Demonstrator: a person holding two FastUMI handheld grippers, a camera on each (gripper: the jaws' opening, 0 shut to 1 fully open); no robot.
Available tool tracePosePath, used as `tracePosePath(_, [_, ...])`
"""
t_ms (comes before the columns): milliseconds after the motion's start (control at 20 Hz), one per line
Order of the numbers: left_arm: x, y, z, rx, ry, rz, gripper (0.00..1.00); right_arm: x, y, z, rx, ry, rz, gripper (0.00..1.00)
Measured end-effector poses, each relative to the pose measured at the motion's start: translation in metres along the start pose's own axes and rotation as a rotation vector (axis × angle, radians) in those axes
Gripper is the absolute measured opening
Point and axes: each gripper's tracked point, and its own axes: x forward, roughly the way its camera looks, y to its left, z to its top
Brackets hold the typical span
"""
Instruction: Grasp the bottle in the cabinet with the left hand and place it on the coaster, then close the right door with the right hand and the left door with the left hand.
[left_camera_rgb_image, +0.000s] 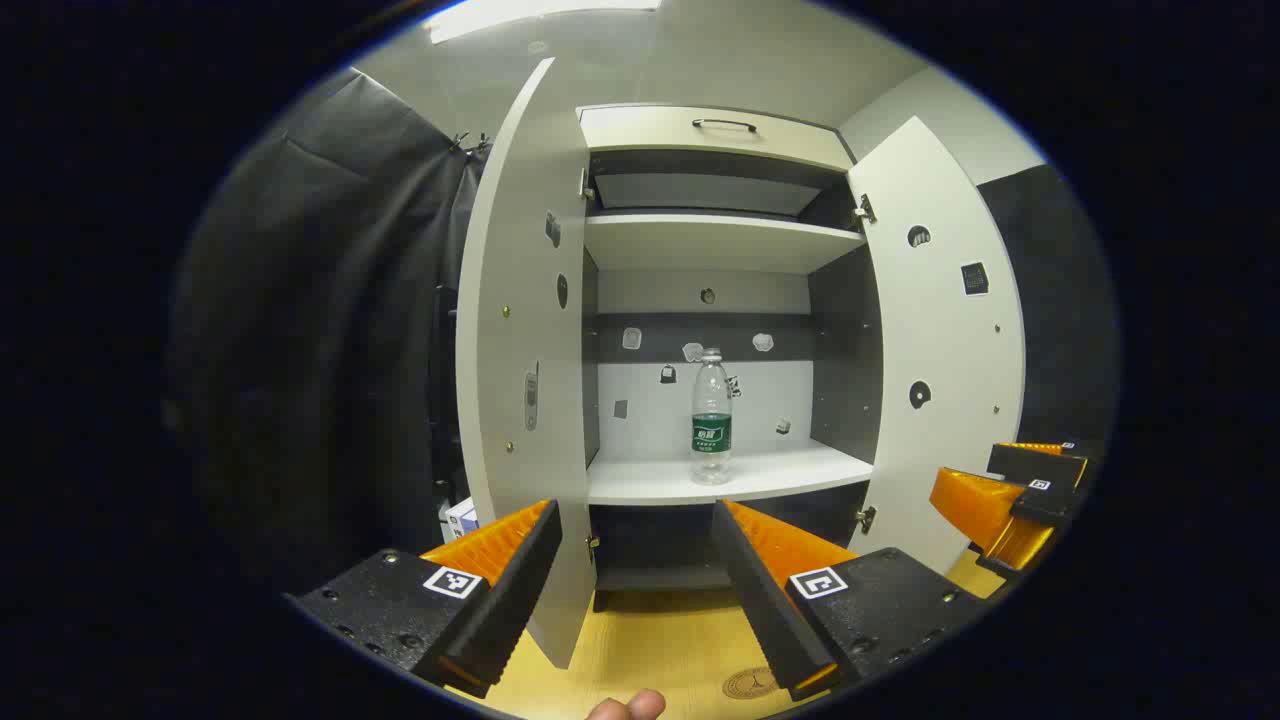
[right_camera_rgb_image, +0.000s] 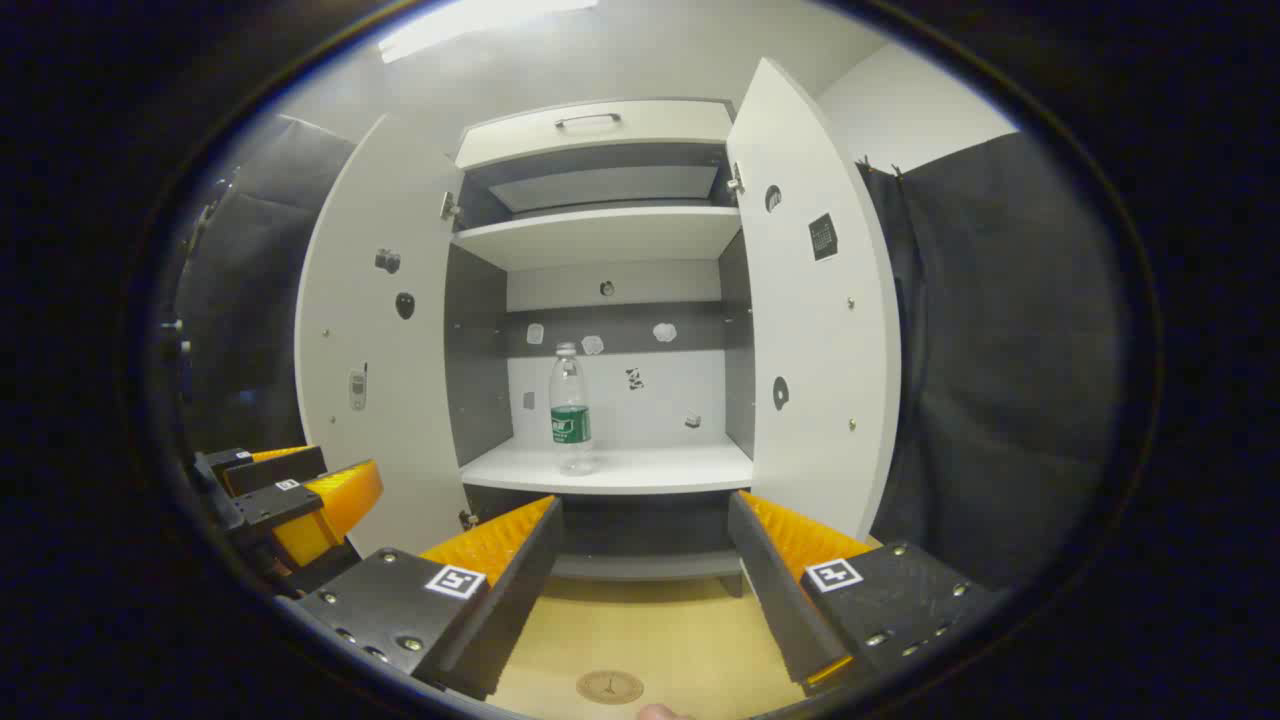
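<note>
A clear plastic bottle (left_camera_rgb_image: 711, 417) with a green label stands upright on the white lower shelf (left_camera_rgb_image: 650, 482) of the open cabinet; the same bottle (right_camera_rgb_image: 570, 410) stands left of centre in the right gripper view. Both doors hang open: the left door (left_camera_rgb_image: 520, 350) and the right door (left_camera_rgb_image: 940, 340), also seen as left door (right_camera_rgb_image: 375, 340) and right door (right_camera_rgb_image: 815, 310). A round coaster (left_camera_rgb_image: 750, 684) lies on the wooden table, coaster (right_camera_rgb_image: 610, 686) near the bottom edge. My left gripper (left_camera_rgb_image: 635, 560) is open, well short of the bottle. My right gripper (right_camera_rgb_image: 645, 555) is open and holds nothing.
The wooden tabletop (right_camera_rgb_image: 650, 630) runs up to the cabinet's base. An upper shelf (left_camera_rgb_image: 715, 240) and a drawer with a handle (left_camera_rgb_image: 724, 124) sit above. Black cloth (right_camera_rgb_image: 1000, 350) hangs on both sides. A fingertip (left_camera_rgb_image: 628, 707) shows at the bottom edge.
</note>
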Motion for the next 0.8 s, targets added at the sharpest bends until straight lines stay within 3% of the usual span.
tracePosePath(800, [0.001,0.011,-0.002,0.002,-0.007,0.010,0.96,0.000,-0.001,0.001,0.011,0.001,-0.007,1.00])
